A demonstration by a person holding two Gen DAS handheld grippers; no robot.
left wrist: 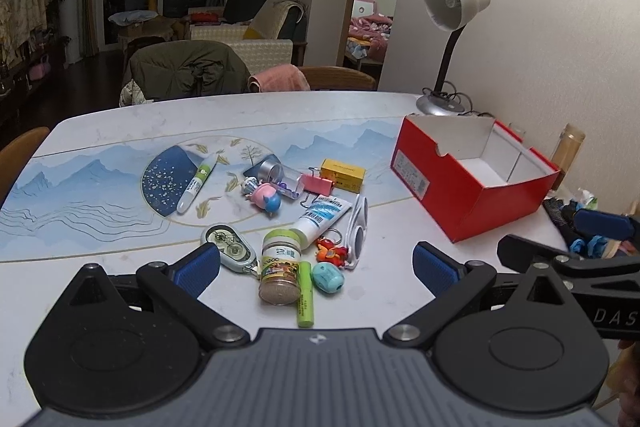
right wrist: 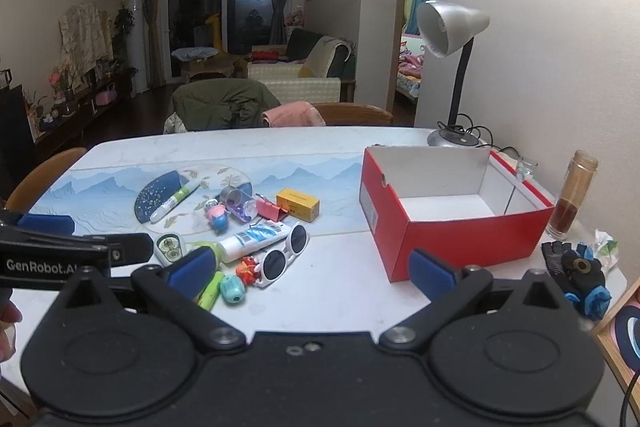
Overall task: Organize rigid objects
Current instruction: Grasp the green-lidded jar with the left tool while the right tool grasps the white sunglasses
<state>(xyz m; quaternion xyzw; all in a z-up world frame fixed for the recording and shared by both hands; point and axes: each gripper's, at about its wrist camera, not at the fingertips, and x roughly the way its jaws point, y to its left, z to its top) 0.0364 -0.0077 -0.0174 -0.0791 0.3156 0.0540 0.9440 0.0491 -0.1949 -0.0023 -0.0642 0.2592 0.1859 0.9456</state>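
Both jaws spread, empty — left gripper (left wrist: pixel 316 269); right gripper (right wrist: pixel 312 273); red box (right wrist: pixel 460 223) white-lined, bare inside.

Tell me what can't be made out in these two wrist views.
- Small jar: label print too small to read in the left view; the left tool hides it in the right view.
- Red box: near floor hidden by its front wall in both views.
- Gloves: mostly behind the right tool, left view.

home | sofa (right wrist: pixel 316 63) | bedroom doorway (right wrist: pixel 412 67) (bedding inside) | dining table (right wrist: pixel 340 291)
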